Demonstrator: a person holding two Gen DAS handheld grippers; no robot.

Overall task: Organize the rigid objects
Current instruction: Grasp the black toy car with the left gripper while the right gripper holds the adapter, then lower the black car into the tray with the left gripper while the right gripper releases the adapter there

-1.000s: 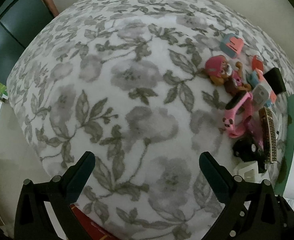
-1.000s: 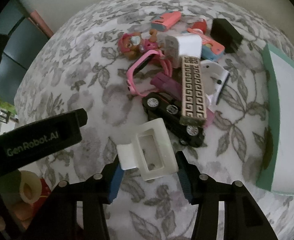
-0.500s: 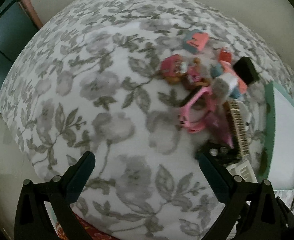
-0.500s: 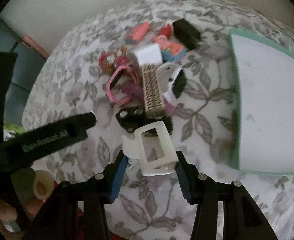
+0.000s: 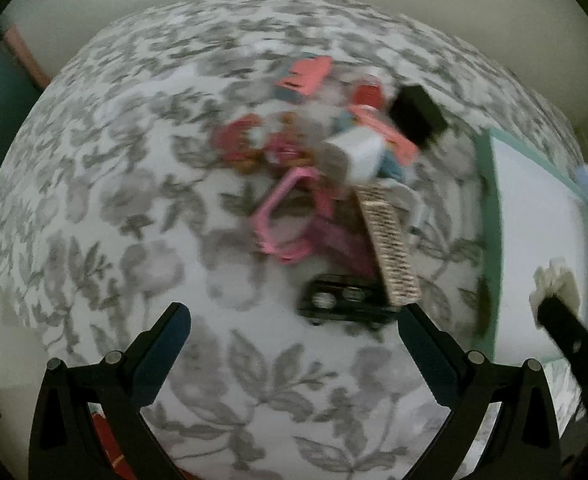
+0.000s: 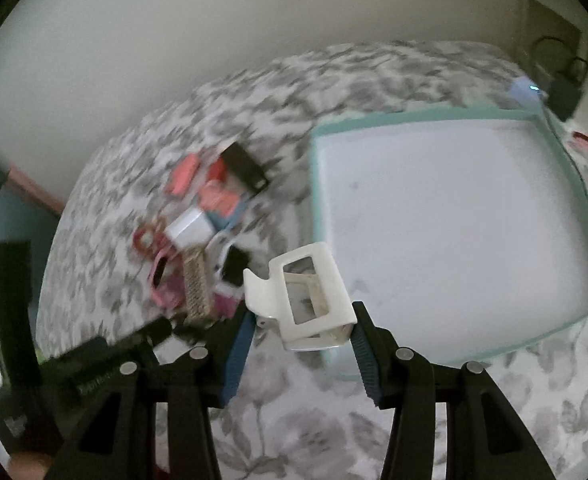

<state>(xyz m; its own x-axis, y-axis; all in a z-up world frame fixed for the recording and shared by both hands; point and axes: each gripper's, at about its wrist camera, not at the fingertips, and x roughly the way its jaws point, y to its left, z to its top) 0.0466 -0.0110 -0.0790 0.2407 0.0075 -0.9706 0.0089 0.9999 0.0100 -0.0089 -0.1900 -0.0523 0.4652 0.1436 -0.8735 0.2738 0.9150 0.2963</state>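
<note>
My right gripper (image 6: 300,330) is shut on a white hair claw clip (image 6: 308,298) and holds it in the air over the near left corner of a teal-rimmed white tray (image 6: 434,114). In the left wrist view the same clip (image 5: 556,284) shows at the far right over the tray (image 5: 484,216). My left gripper (image 5: 294,334) is open and empty above the floral cloth. Just beyond its right finger lies a black toy car (image 5: 344,300). Behind the car is a pile of small toys (image 5: 334,168): a pink watch, a gold patterned bar, a white block, a black box.
The floral cloth (image 5: 134,200) covers the whole table. The toy pile (image 6: 202,240) lies left of the tray in the right wrist view, with the left gripper's black body at the lower left. A wall runs behind; cables and a red item lie past the tray's far right.
The right gripper has lifted the white clip off the cloth beside the car and carried it right to the tray's corner. The left gripper has drifted right toward the pile, still open.
</note>
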